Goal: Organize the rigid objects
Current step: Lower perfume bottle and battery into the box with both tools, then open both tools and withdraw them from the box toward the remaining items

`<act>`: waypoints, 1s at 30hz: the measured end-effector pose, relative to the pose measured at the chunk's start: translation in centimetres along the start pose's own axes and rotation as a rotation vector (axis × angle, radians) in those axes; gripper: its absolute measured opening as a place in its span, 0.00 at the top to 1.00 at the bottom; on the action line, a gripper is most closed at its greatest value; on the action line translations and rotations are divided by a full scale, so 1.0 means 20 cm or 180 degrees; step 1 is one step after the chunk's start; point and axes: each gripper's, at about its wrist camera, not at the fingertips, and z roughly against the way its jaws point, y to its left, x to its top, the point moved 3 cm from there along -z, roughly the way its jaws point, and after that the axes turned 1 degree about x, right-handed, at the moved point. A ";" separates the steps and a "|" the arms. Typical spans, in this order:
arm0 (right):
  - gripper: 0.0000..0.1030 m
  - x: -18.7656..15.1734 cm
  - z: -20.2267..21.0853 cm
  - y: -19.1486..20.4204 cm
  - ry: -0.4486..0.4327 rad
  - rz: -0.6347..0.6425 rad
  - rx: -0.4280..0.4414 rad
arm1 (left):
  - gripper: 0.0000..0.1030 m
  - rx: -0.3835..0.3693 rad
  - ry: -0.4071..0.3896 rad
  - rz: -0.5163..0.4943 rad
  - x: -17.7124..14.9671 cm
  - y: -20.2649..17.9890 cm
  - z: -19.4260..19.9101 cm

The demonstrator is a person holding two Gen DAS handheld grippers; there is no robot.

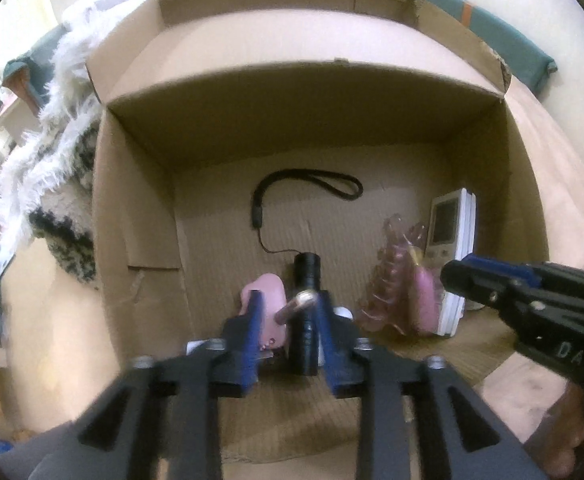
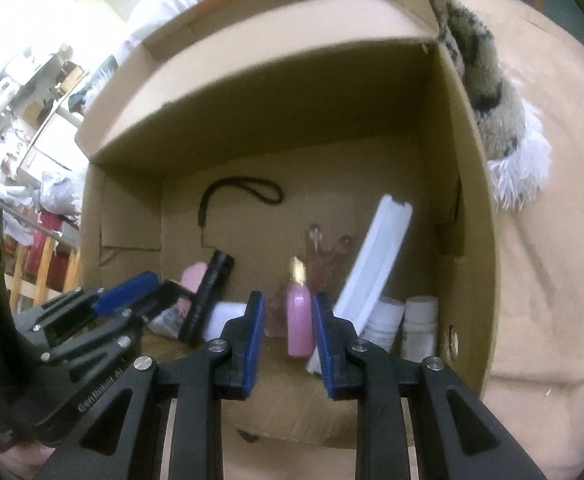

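1. Leftmost in the cardboard box [image 1: 140, 208], my left gripper [image 1: 288, 312] stood over the black flashlight [image 1: 304, 312]. Its jaws were part open, straddling the flashlight, pads seemingly off it. A pink object [image 1: 266, 292] lay just beside it.
2. I judged the flashlight stiff, smooth and fairly dense; the mid-barrel looked the best hold, clear of its loose wrist strap [image 1: 307, 184].
3. Further right, my right gripper [image 2: 288, 316] had narrow jaws framing the pink bottle [image 2: 300, 320]. I could not tell whether the pads touched it. The bottle looked light, slick and easy to tip.
4. Beyond stood a white device [image 2: 375, 256] and two white jars [image 2: 419, 328].
5. Only "DAS" on the right gripper body was legible to me.
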 end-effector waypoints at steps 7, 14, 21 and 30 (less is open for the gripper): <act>0.24 0.03 0.06 -0.02 -0.0172 -0.0123 0.0057 | 0.36 0.0079 -0.0201 0.0042 0.03 0.01 0.07; 0.24 0.04 0.08 -0.03 -0.0244 -0.0162 0.0071 | 0.36 0.0266 -0.0235 -0.0026 0.03 0.02 0.10; 0.24 0.05 0.09 0.00 -0.0244 -0.0083 0.0034 | 0.35 0.0226 -0.0273 0.0021 0.05 0.05 0.11; 0.24 0.04 0.13 -0.02 -0.0302 -0.0119 -0.0018 | 0.35 0.0178 -0.0338 0.0065 0.03 0.04 0.17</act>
